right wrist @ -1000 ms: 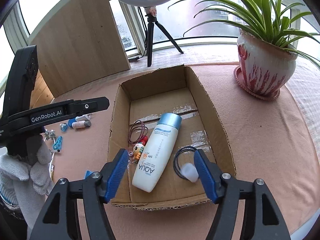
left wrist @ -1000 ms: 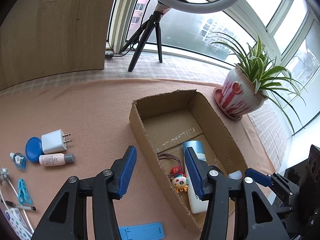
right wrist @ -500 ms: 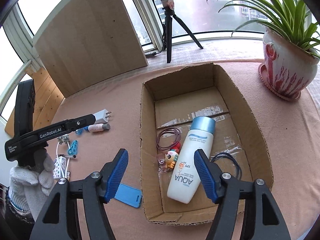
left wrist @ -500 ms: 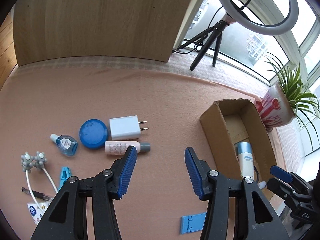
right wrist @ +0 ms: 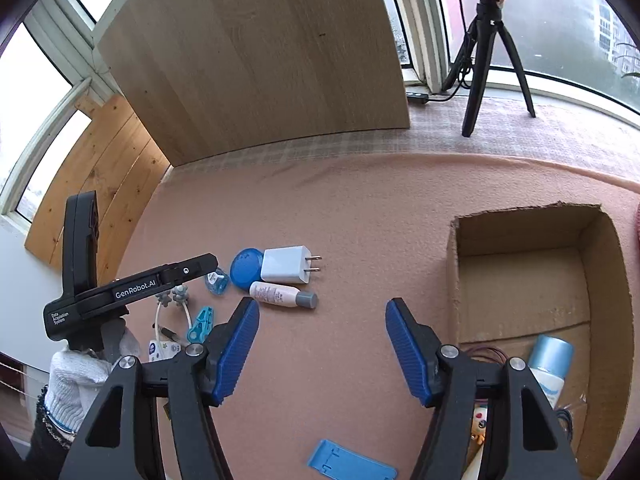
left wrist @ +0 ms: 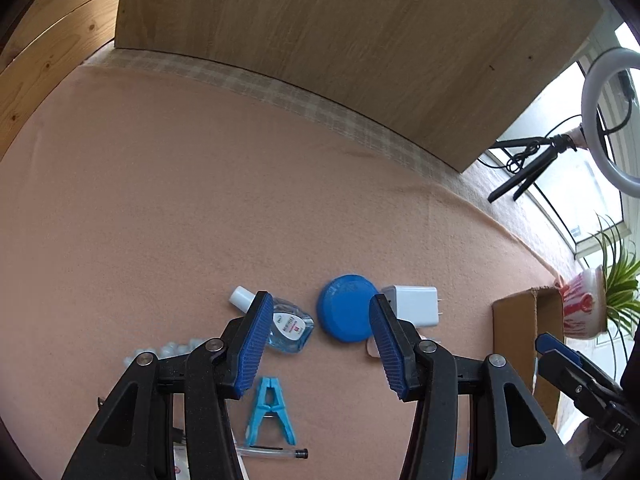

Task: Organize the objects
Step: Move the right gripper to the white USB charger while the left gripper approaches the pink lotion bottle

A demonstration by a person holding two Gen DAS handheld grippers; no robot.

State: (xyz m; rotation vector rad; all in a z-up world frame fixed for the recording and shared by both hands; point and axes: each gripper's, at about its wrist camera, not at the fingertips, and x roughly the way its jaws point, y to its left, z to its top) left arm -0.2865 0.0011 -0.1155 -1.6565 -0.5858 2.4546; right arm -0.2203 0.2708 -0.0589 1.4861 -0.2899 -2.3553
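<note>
Pink felt covers the worktop [right wrist: 360,208], with a wooden panel and windows behind. Still to be tidied is a loose cluster at its left: a blue round lid [left wrist: 347,309] lying flat, touching a white charger [left wrist: 412,306] on one side and just beside a small blue-liquid dropper bottle [left wrist: 289,325] on the other, with a pink tube with a grey cap [right wrist: 282,295] in front of the charger. A blue clothespin [left wrist: 270,407] and a clear pen [left wrist: 272,451] lie nearer. The cardboard box [right wrist: 520,268] stands well apart to the right, already holding a sunscreen bottle [right wrist: 549,364] and hair ties.

The left gripper [left wrist: 316,343] hangs over the lid and dropper bottle, jaws spread and empty. The right gripper [right wrist: 322,350], jaws also spread with nothing between them (they have just been closing a little), points at bare felt between cluster and box.

Judging from this, a pick is being lined up. The lid is flat and wide, so the dropper bottle looks the easier grab: centre the jaws across its body, clear of its neighbours, before pinching.
</note>
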